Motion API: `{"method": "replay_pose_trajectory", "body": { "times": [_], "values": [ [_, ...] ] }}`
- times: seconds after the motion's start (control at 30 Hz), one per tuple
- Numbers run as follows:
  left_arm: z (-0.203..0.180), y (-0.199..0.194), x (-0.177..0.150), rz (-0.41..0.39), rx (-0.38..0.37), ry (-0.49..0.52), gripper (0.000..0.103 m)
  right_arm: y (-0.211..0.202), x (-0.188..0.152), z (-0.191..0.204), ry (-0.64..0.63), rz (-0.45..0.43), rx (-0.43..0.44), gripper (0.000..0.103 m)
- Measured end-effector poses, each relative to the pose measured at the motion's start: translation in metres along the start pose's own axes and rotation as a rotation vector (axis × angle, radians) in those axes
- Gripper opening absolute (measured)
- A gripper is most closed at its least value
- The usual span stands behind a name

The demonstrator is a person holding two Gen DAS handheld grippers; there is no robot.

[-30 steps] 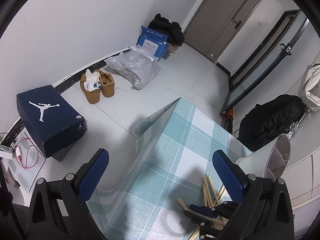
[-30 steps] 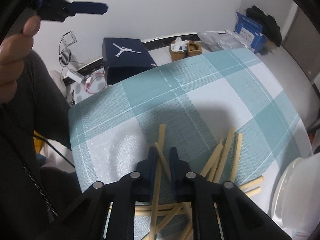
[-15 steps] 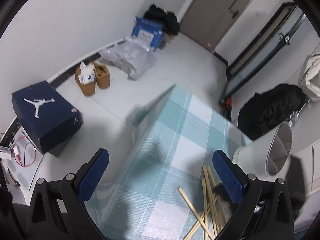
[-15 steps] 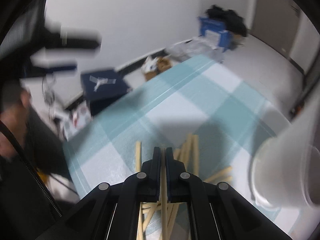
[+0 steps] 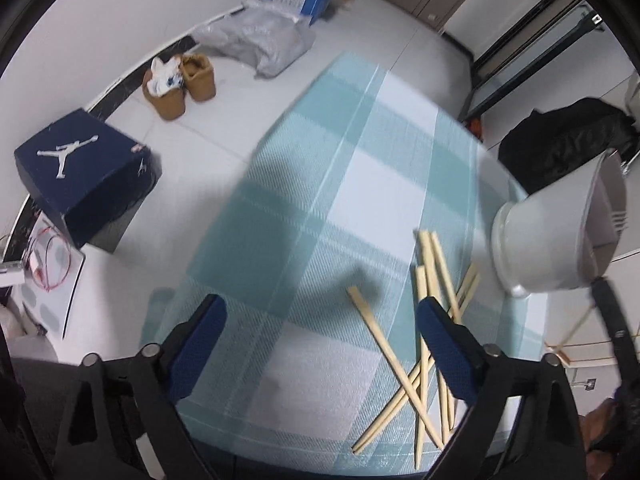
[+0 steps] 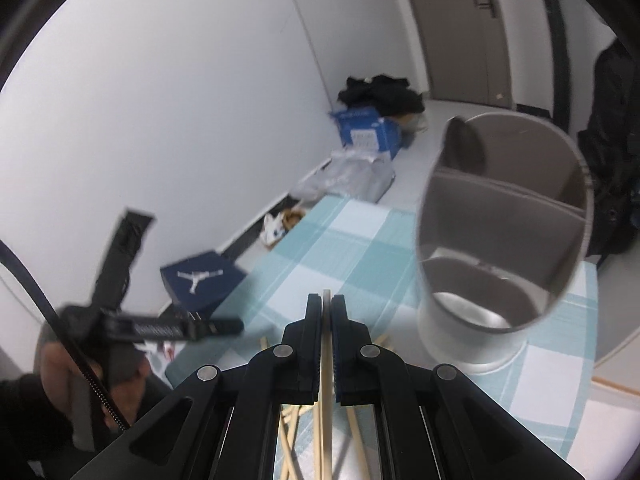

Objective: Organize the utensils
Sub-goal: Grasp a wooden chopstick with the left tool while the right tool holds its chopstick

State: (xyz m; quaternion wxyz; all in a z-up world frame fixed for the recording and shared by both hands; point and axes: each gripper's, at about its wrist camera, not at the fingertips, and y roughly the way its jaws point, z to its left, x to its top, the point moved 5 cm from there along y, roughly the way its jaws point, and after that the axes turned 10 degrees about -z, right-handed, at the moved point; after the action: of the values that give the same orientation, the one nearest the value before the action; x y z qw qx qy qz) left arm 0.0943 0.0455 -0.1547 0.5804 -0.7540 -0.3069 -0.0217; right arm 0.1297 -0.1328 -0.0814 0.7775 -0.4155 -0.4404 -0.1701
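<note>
Pinching a single wooden chopstick point(image 6: 327, 364) between its two black fingers, the right gripper point(image 6: 326, 312) has its jaws clamped almost fully together on the stick, whose tip pokes out just past the fingertips while the rest runs back along the gap toward the camera. It is carried in the air, aimed toward the white divided utensil holder point(image 6: 500, 248) that stands near the table's far right corner, its mouth tipped toward the gripper and its compartments apparently empty.

The risk, to my eye, sits in the hold: a thin stick held by so narrow a bite could swivel or slip, and its tip could catch the holder's rim or the divider wall instead of dropping into a compartment. A nudge from the fingers might also tip the light-looking holder.

The other chopsticks point(image 5: 424, 344) lie in a crossed heap on the teal checked tablecloth point(image 5: 320, 184), just beside the holder's base. The left gripper point(image 5: 320, 344) hangs above them, pointing steeply down, its blue-padded jaws wide apart but beginning to close, nothing between them yet; the heap lies under and around its right finger rather than centred in the gap. Closing there would likely snag several sticks at once.
</note>
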Motion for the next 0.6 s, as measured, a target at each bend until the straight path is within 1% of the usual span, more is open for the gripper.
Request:
{"method": "replay_pose_trajectory", "body": {
  "times": [0.07,0.2,0.23,0.27,0.3,0.37,0.4,0.43,0.47,0.53,0.6],
  "values": [
    [-0.003,0.002,-0.003,0.011,0.026,0.001,0.089,-0.005,0.003,-0.003,-0.003,-0.021,-0.006,0.004],
    [-0.014,0.004,-0.007,0.019,0.057,0.001,0.087,-0.013,0.009,-0.007,0.013,-0.057,0.004,0.004],
    [-0.016,0.007,-0.008,0.024,0.073,0.0,0.086,-0.014,0.011,-0.008,0.018,-0.066,0.008,0.004],
    [-0.017,0.011,-0.009,0.038,0.101,-0.001,0.083,-0.016,0.013,-0.009,0.027,-0.074,0.013,0.004],
    [-0.018,0.014,-0.01,0.05,0.113,-0.001,0.075,-0.016,0.015,-0.01,0.031,-0.08,0.015,0.004],
    [-0.019,0.02,-0.011,0.08,0.139,-0.004,0.066,-0.017,0.017,-0.012,0.036,-0.09,0.016,0.004],
    [-0.019,0.022,-0.012,0.087,0.156,-0.008,0.066,-0.017,0.019,-0.013,0.046,-0.092,0.024,0.004],
    [-0.021,0.021,-0.011,0.075,0.171,-0.005,0.065,-0.021,0.018,-0.014,0.051,-0.095,0.027,0.004],
    [-0.022,0.023,-0.012,0.079,0.179,-0.003,0.062,-0.021,0.019,-0.014,0.044,-0.096,0.025,0.004],
    [-0.025,0.023,-0.012,0.074,0.204,-0.001,0.055,-0.026,0.018,-0.015,0.032,-0.103,0.018,0.004],
    [-0.026,0.022,-0.011,0.069,0.229,-0.002,0.04,-0.026,0.017,-0.017,0.041,-0.101,0.024,0.004]
  ]
}}
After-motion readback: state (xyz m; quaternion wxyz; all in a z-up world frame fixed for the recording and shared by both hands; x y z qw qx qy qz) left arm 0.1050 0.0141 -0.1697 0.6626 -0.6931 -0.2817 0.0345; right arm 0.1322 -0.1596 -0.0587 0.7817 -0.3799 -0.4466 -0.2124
